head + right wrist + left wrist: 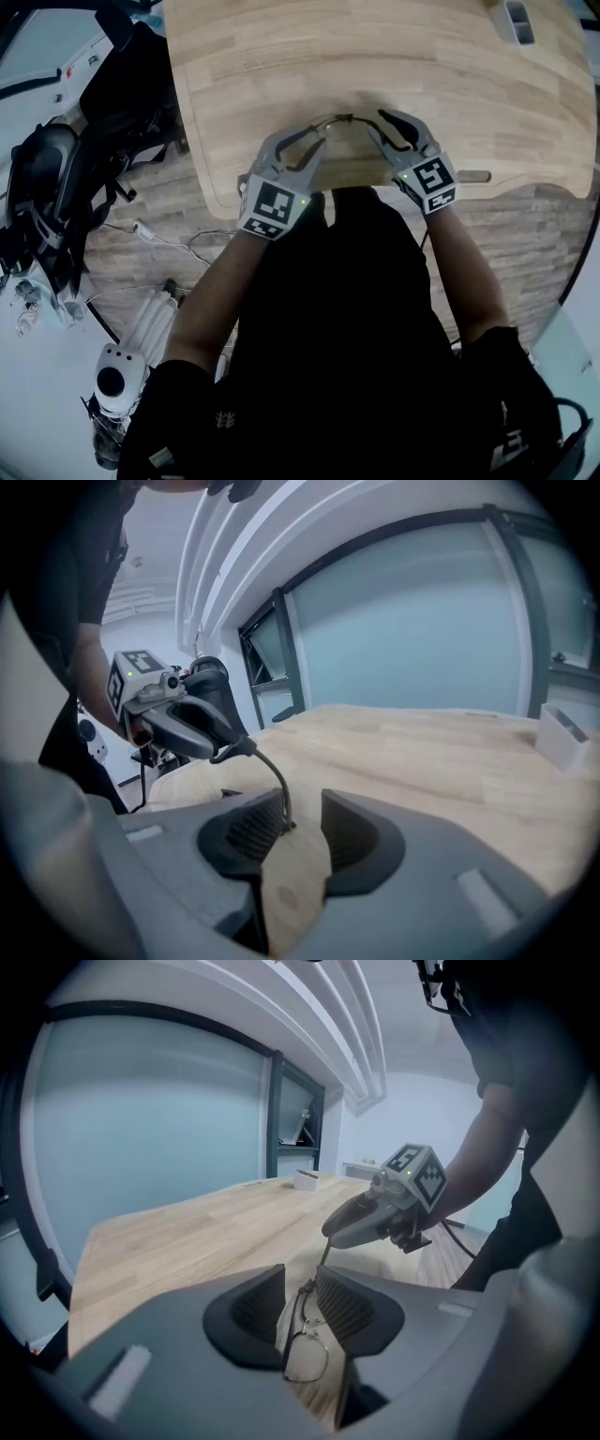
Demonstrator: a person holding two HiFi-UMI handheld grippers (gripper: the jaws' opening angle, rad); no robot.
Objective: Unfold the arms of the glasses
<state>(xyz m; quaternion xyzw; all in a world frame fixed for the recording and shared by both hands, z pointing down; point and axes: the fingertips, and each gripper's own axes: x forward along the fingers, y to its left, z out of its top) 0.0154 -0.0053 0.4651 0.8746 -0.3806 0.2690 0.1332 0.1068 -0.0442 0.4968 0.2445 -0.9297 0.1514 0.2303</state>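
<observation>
Left gripper [300, 1290] pinches the presumably light, fragile glasses [306, 1354] at the hinge over the table [394, 56] edge; right gripper [304, 822], jaws apart, touches the thin arm [272, 766], best taken near its tip.

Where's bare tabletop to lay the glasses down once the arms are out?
The wide stretch of table beyond the glasses is bare, out to the small white tray at the far right corner; the far left is bare too. It is crowded only at the near edge, where the left gripper and right gripper flank the glasses.
</observation>
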